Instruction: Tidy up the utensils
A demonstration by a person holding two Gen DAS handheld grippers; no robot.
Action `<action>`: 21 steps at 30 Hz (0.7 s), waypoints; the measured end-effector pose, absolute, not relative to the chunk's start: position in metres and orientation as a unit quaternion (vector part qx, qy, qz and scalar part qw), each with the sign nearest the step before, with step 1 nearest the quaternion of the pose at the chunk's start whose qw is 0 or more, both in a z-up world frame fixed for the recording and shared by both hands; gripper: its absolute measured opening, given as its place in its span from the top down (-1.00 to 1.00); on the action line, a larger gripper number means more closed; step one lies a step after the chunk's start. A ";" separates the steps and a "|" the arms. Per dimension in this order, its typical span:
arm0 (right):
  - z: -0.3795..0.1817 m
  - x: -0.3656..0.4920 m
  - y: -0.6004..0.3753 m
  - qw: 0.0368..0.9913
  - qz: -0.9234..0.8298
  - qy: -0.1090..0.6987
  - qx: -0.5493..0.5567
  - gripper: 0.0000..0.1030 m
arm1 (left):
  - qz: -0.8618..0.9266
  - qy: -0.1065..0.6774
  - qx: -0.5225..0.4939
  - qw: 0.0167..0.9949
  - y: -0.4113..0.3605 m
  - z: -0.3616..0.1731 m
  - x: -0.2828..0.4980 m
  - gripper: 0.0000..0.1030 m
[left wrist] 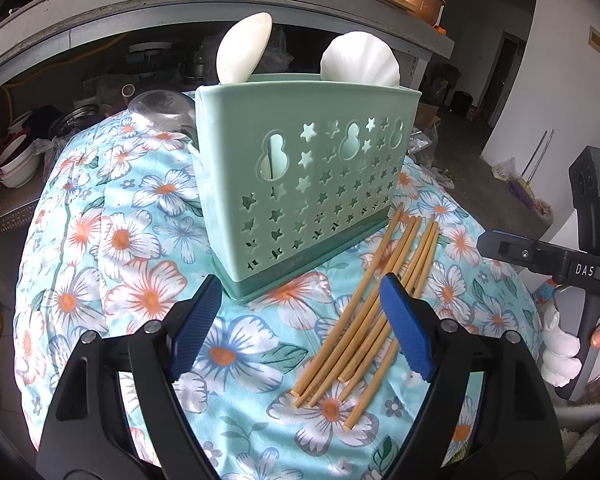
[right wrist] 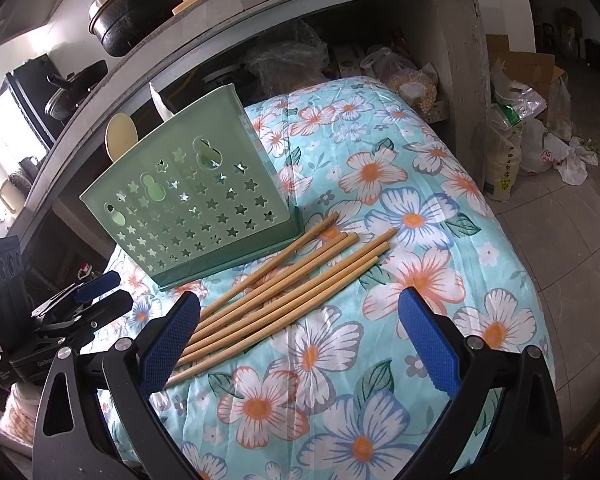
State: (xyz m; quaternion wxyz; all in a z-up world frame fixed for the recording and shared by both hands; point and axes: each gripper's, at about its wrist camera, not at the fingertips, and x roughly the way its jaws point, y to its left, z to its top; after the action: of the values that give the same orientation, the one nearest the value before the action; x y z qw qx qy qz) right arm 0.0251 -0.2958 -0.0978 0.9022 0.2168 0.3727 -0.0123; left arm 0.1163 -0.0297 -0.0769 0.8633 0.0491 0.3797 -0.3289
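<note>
Blue-padded jaws of the left gripper [left wrist: 300, 328] stand wide apart with nothing between the pads, hovering over the near ends of the chopsticks [left wrist: 364, 320]; the right gripper [right wrist: 300, 344] is likewise spread wide and empty, its left pad just above the same bundle. Six bamboo sticks lie loosely fanned on the floral cloth [right wrist: 420, 216], just beside the base of the green utensil holder [left wrist: 304, 172], their long axes running diagonally from the near ends by the grippers toward the holder's right corner. I judge them light, stiff and smooth, likely to roll or slip sideways on the soft quilted cloth, so a pinch across the shaft near mid-length, closing square to the axis, looks safest; taking several at once risks scattering them. Two white spoons [left wrist: 244, 48] already stand upright in the holder. Beyond lie a concrete shelf [left wrist: 220, 4] and stored kitchenware.
</note>
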 end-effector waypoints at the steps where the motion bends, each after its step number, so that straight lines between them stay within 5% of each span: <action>1: -0.098 0.025 -0.296 0.902 -0.012 0.373 0.217 -0.87 | -0.329 0.380 0.049 0.863 -0.030 -0.077 0.116 -0.50; 21: -0.099 0.026 -0.293 0.903 -0.011 0.372 0.215 -0.87 | -0.343 0.382 0.050 0.857 -0.031 -0.077 0.119 -0.51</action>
State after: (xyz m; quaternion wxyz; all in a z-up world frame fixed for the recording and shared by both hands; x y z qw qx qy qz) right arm 0.0259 -0.2930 -0.0987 0.9029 0.2147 0.3722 -0.0109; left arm 0.1190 -0.0310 -0.0769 0.8566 0.0505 0.3821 -0.3430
